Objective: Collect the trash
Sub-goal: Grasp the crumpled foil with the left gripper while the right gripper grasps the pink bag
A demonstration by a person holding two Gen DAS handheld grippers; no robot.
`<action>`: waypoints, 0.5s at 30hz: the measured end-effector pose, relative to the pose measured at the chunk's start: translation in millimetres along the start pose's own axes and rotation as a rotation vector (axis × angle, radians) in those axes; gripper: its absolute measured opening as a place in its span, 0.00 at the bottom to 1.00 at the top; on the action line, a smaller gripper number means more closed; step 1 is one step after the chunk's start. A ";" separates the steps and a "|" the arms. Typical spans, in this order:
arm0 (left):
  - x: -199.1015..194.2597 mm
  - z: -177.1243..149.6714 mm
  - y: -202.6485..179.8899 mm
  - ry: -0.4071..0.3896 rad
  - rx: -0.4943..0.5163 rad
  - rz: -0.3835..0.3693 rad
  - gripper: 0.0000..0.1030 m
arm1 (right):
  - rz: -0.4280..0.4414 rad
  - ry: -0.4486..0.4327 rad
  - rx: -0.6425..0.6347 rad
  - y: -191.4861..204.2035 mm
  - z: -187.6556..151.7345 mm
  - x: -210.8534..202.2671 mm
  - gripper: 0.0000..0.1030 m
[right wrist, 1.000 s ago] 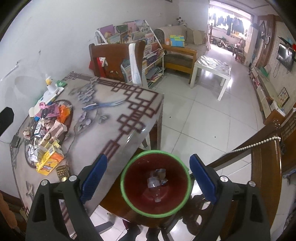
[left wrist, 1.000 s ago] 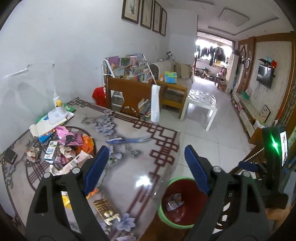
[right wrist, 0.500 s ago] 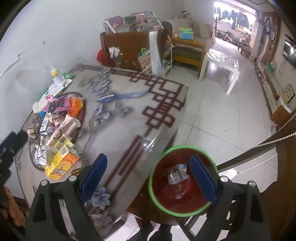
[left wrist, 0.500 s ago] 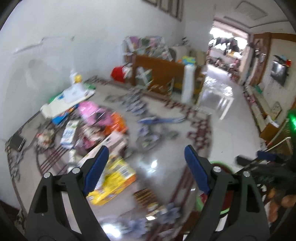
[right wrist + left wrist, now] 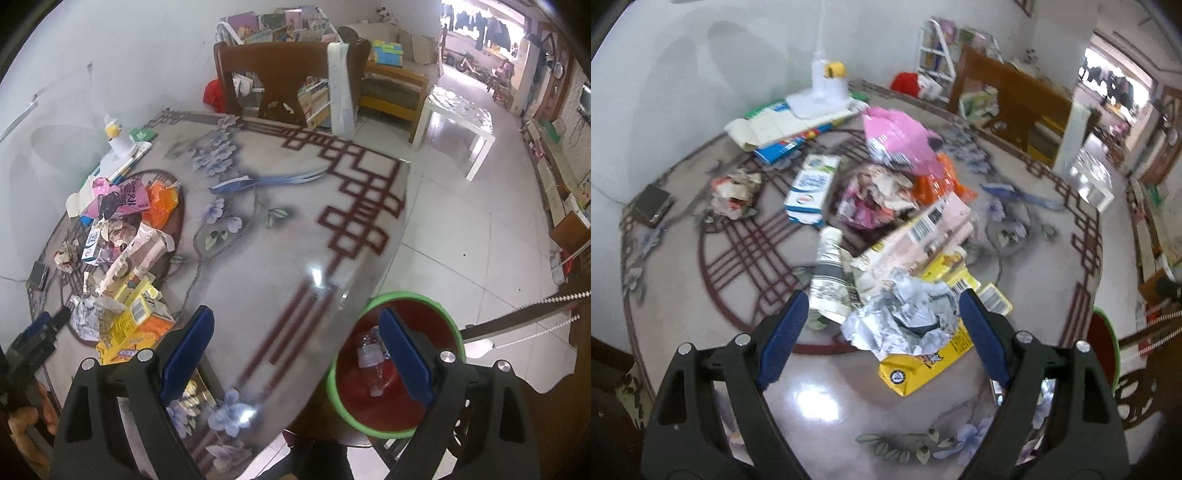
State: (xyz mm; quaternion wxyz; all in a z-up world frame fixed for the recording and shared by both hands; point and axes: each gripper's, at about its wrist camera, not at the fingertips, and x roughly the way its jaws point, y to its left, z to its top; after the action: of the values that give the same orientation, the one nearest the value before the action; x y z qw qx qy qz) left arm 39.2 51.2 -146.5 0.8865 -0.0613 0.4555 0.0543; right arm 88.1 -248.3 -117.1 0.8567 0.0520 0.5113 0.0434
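Left wrist view: crumpled silver foil wrapper (image 5: 905,321) covers most of the flat yellow snack box (image 5: 923,363); print on it unreadable. Pink cardboard carton (image 5: 918,238) hides the yellow pack beneath, only corners show. Red bin with green rim (image 5: 1104,354) is cut off behind the right-hand finger, contents not visible. Far room is motion-blurred. Right wrist view: blue finger pad (image 5: 404,356) overlaps the clear plastic bottle (image 5: 367,360) in the bin; label illegible. Worktop (image 5: 280,236) near edge is cut off by the frame.
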 end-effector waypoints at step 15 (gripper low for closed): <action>33.8 3.2 3.9 0.043 -0.082 -0.142 0.40 | 0.139 0.025 -0.208 102.8 65.6 53.2 0.85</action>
State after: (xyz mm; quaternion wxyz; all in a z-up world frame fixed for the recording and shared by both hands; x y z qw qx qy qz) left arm 60.7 57.0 -172.4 0.8747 -0.1308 0.4665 0.0088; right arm 168.9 -142.6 -118.8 0.8460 -0.0024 0.5098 0.1562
